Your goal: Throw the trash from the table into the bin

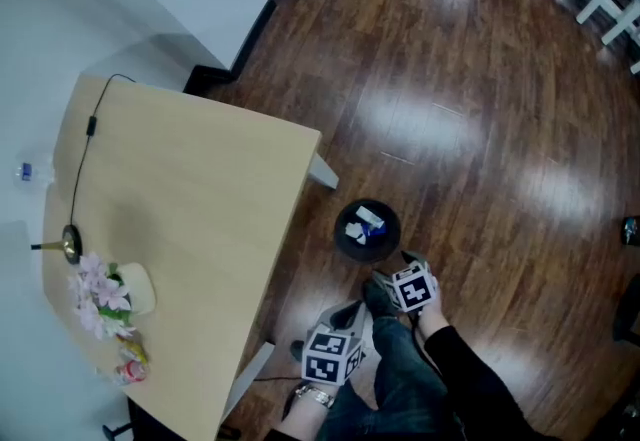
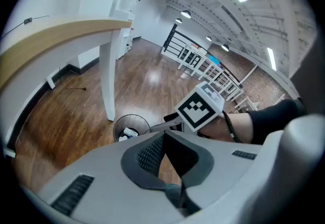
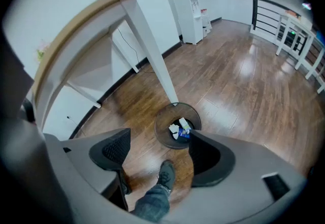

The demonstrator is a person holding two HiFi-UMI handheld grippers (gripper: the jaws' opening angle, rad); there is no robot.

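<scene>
Black bin [image 1: 341, 241] holds scraps. Right gripper [image 3: 157, 150] hangs above it, spread wide and empty; left gripper [image 2: 163, 156] pinched, empty. Drop looks done. Next: fetch the scrap [image 1: 131, 363] on the table [image 1: 200, 189], eight o'clock of the bin.

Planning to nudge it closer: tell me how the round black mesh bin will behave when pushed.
Probably light: the round black mesh bin holds few scraps. It may slide on the glossy wooden floor, or tip if pushed high.

No legible words, numbers or brand names anywhere. Only black-and-white square code patterns, on the left gripper's cube [image 1: 330, 356] and the right gripper's cube [image 1: 412, 287]. Any print on the packaging [image 1: 370, 220] in the bin [image 1: 341, 240] too small to read.
</scene>
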